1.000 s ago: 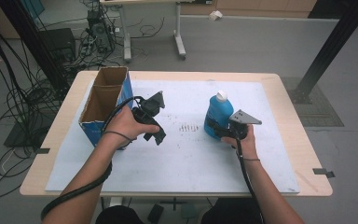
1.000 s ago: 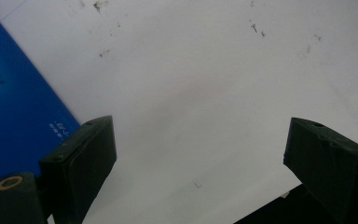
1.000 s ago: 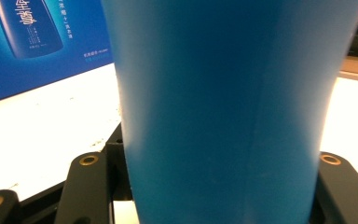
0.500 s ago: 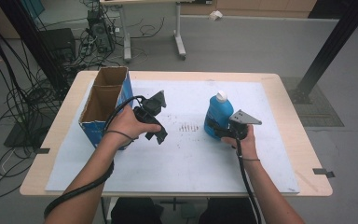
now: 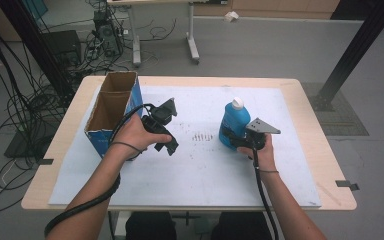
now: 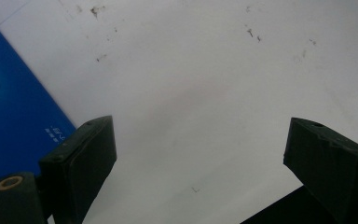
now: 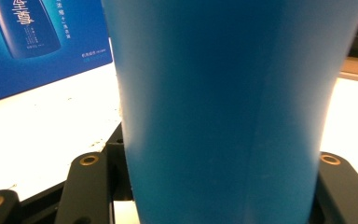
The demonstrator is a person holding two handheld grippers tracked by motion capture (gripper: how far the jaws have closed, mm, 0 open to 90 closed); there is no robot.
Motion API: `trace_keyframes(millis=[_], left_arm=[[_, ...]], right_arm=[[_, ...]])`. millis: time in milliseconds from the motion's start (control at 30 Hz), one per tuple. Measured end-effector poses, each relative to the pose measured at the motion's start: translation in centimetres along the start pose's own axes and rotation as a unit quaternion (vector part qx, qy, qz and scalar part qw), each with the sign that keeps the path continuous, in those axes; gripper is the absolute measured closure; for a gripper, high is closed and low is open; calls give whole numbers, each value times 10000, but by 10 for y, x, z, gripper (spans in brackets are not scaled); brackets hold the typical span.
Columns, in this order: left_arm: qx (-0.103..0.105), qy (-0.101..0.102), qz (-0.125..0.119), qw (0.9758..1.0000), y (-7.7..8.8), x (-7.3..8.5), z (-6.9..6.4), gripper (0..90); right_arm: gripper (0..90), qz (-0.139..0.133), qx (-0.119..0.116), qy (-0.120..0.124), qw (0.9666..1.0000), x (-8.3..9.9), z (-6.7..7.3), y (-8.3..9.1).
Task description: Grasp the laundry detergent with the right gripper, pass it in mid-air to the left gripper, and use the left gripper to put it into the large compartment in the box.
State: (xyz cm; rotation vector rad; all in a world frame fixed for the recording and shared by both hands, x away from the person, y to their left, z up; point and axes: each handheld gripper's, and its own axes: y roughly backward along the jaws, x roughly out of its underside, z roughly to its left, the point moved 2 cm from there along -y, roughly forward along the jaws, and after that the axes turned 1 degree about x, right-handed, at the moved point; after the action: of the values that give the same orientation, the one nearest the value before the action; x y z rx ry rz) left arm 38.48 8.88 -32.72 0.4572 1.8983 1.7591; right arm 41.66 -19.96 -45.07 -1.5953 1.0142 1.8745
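Standing upright on the white sheet (image 5: 200, 170) that covers the wooden counter (image 5: 307, 105), a blue bottle (image 5: 233, 125) with a white cap sits at about 2 o'clock from the sheet's middle. The right gripper (image 5: 240, 141) is clamped on the bottle's lower body from the 5 o'clock side, held by the person's right hand (image 5: 264, 152); in the right gripper view the blue body (image 7: 228, 112) sits between the two black jaws, pressed against both. At about 9 o'clock from the middle, the left gripper (image 5: 164, 120) is held by the left hand (image 5: 135, 137) just beside an open cardboard box (image 5: 111, 117) with blue printed sides, which stands at the sheet's 9 to 10 o'clock edge. In the left gripper view its jaws stand wide apart with nothing between them, pointed down at the bare, slightly stained sheet (image 6: 200, 93), with the box's blue side (image 6: 14, 116) at the left edge. A patch of small dark marks (image 5: 202, 136) lies on the sheet between the two grippers, which are well apart. Cables trail from each gripper back along the forearms.
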Motion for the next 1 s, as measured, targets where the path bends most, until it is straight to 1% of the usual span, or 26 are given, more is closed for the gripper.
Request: trace_keyframes(millis=[233,400,533,667,833,967,1000], left_arm=[[-6,-24,-62,10000,4,-2,3,95],[-18,-105,-60,9999,7,-6,5,95],[-64,-158,-123,9998,15,-8,5,95],[-123,-283,-204,9993,24,-9,3,91],[-192,-385,-265,9987,34,-13,0,88],[-139,-521,-319,9980,38,-16,-4,90],[-130,-551,-324,9979,39,-17,-5,90]], right_arm=[[424,-3,2,11,10000,0,0,0],[426,-13,26,4,10000,0,0,0],[428,11,22,21,10000,-1,1,1],[429,-4,15,-29,10000,-3,0,4],[428,-53,-59,-40,10000,-11,1,11],[428,35,-191,-47,9998,-17,3,18],[428,48,-226,-90,9997,-18,3,19]])
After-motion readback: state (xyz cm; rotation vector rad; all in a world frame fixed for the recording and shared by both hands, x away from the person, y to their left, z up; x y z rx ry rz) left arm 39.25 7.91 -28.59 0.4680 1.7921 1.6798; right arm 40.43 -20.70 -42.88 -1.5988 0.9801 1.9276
